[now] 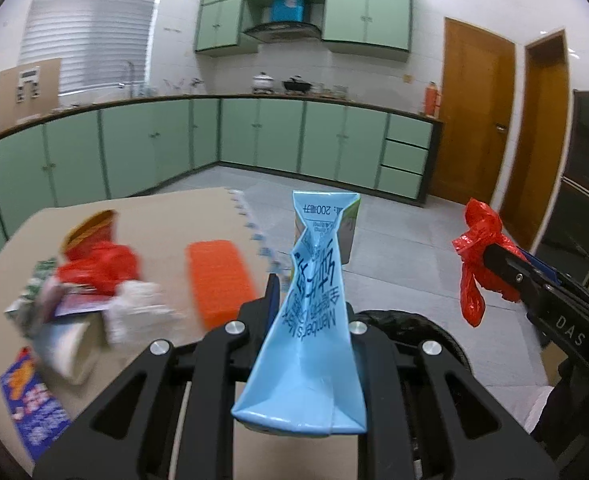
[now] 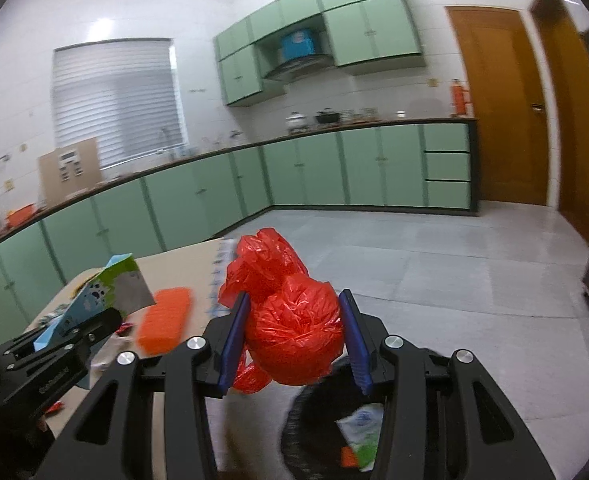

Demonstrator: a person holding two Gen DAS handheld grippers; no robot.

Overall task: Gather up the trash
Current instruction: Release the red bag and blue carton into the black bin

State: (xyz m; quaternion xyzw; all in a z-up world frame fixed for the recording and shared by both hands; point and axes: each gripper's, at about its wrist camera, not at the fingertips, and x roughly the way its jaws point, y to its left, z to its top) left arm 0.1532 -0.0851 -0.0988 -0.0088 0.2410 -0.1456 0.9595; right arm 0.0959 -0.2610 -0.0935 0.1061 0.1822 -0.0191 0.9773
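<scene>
A round black trash bin, holding a white and green wrapper, sits on the floor just below and in front of the right gripper, beside the near right edge of the tan cardboard-covered tabletop; judging from both views, the right hand is the nearer one to it. That gripper's blue pads are clamped on a crumpled, knotted red plastic bag, shiny and balled up. The left gripper, to its left over the tabletop's edge, is pinched on a flattened light blue milk carton, its long axis running forward along the fingers. More litter and an orange sponge lie on the tabletop toward its left edge.
</scene>
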